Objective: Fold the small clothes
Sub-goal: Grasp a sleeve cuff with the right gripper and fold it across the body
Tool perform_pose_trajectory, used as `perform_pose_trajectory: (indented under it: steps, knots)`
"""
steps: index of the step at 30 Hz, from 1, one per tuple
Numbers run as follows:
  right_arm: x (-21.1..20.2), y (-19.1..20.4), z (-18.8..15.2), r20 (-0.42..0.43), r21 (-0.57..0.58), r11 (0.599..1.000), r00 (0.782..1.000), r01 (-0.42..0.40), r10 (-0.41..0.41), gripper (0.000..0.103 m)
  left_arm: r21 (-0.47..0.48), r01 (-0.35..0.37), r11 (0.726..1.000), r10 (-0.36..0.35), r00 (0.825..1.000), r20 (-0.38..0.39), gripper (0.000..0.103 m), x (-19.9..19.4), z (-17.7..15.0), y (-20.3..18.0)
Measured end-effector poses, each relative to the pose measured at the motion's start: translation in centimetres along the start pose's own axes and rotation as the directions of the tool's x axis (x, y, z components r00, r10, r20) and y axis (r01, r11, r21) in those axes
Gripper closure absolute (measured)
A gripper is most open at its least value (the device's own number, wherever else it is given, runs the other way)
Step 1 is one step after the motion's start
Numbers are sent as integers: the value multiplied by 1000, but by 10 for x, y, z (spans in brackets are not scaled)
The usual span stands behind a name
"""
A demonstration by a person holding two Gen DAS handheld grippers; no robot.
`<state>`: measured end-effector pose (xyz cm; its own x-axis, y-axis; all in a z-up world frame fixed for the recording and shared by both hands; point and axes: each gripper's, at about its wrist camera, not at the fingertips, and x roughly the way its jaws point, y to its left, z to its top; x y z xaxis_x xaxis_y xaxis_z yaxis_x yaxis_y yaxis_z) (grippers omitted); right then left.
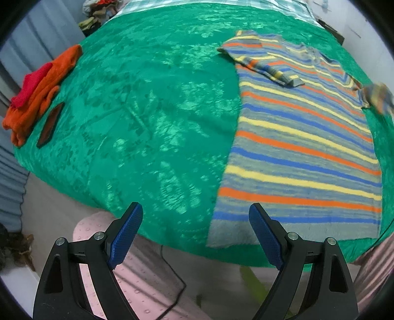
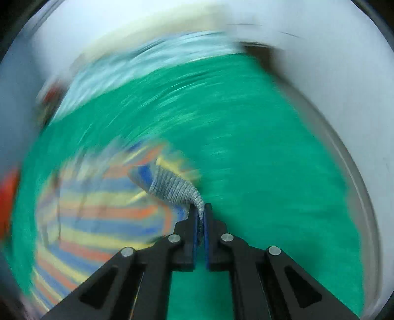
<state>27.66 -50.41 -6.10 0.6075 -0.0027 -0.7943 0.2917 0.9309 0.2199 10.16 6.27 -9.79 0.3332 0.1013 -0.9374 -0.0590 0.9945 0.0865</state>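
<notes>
A striped shirt in grey, blue, orange and yellow lies flat on the green bedspread, right of centre. Its left sleeve is folded onto the body. My left gripper is open and empty above the bed's near edge, just left of the shirt's hem. My right gripper is shut on the grey cuff of the shirt's right sleeve and holds it lifted; this view is heavily blurred. The lifted sleeve shows blurred in the left wrist view.
Folded orange and red clothes lie at the bed's left edge beside a dark flat object. A pile of clothes sits at the far left. A black cable runs below the bed edge. A checked sheet lies at the far end.
</notes>
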Motion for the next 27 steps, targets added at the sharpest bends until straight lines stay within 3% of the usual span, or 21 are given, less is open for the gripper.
perform_pose_trajectory:
  steps: [2,6,8,13,16,19,20,21,22,24,25,26,27]
  knots:
    - [-11,-65,2,-14,158,985,998,65,-64,99,15,28,999,-28,1000,9,14,-2,8,-10]
    - [-1,-114,-11,-105,239,966,991,102,-79,99,118,48,992,-56,996,66,14,-14,36,-46]
    - [7,-119,-17,-126,260,960,989,109,-78,99,174,45,984,-64,992,105,14,-24,51,-60]
    - [19,-121,-31,-161,293,933,973,208,-167,99,300,41,953,-112,969,221,10,-49,94,-80]
    - [25,-122,-33,-168,287,930,968,230,-187,99,352,37,935,-125,965,231,9,-32,121,-91]
    - [25,-114,-35,-154,230,942,965,244,-212,96,428,70,901,-171,964,202,9,-6,146,-117]
    - [24,-111,-36,-152,214,946,965,243,-213,80,466,69,882,-181,963,201,9,3,150,-130]
    - [20,-106,-37,-155,203,949,965,243,-214,58,519,66,852,-192,962,193,9,15,155,-146]
    - [14,-104,-40,-150,196,954,968,228,-200,48,571,52,819,-189,965,183,9,31,159,-161]
    - [-11,-93,-48,-111,166,967,978,194,-177,42,625,-4,781,-133,976,173,15,61,164,-180]
    - [-25,-86,-53,-93,144,974,982,176,-163,42,633,-22,774,-100,982,157,25,76,167,-183]
    - [-40,-78,-62,-75,120,982,987,147,-139,42,628,-25,778,-64,991,119,39,96,173,-184]
    - [-53,-70,-70,-60,100,987,991,122,-117,42,601,9,799,-64,995,70,48,111,180,-179]
